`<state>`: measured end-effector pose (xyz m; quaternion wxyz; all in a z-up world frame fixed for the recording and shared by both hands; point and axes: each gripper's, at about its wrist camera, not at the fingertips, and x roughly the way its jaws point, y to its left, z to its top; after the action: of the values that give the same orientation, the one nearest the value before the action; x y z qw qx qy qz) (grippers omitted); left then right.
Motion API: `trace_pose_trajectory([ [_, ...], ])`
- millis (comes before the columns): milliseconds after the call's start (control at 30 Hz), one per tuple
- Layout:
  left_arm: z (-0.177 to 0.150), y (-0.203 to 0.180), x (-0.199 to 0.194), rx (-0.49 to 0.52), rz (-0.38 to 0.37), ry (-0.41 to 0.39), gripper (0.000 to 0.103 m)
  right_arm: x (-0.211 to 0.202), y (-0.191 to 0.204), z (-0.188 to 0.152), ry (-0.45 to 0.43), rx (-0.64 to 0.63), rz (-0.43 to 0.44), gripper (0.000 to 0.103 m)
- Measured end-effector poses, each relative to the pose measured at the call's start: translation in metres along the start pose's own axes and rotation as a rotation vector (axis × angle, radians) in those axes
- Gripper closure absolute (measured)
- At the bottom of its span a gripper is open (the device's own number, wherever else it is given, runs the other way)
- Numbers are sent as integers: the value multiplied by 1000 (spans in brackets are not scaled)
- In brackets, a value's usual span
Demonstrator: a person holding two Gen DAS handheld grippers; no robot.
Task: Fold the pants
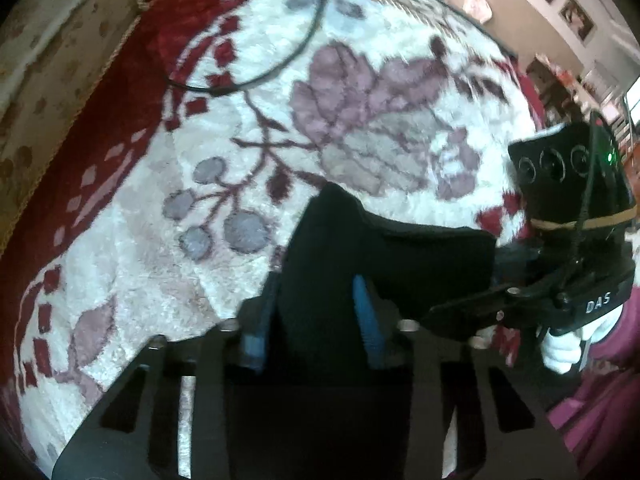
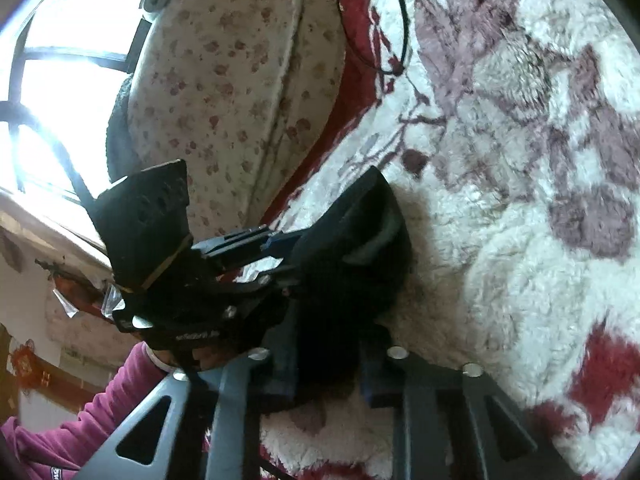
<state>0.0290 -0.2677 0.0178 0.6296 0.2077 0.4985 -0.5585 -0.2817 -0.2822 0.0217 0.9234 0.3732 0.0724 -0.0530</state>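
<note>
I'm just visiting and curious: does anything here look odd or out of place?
One thing: a thin black cable loops loose across the floral blanket, near its red border, on the surface where the folding happens. Otherwise nothing stands out; the left tool and right tool each pinch the black pants, bunched between them.

Both grippers meet at the black pants (image 1: 384, 256), held just above the blanket. The left gripper (image 1: 316, 332) has its blue-padded fingers (image 1: 366, 320) closed on one end of the bundle. The right gripper (image 2: 328, 364) clamps the other end, close beside the left. A white-gloved hand (image 1: 560, 350) grips the right gripper's handle, with a magenta sleeve (image 2: 108, 400) behind the left one.
</note>
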Motion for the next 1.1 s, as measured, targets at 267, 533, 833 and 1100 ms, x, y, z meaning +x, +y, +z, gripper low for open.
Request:
trace_pose_trajectory([
  [267,-9,-4,-25,-29,4,-92,91,-6,11,2,-34,-28,73,91],
  [533,-19,2,-109,-52,30,-246,91,-13,76,9,-50,-164,183,91],
  [833,-84,6,-197,-116,105,-389,91,22,170,-13,72,-364,279,91],
  [1100,-182,37,-234,-304,152,-465,93,94,208,-63,277,-440,324,91],
])
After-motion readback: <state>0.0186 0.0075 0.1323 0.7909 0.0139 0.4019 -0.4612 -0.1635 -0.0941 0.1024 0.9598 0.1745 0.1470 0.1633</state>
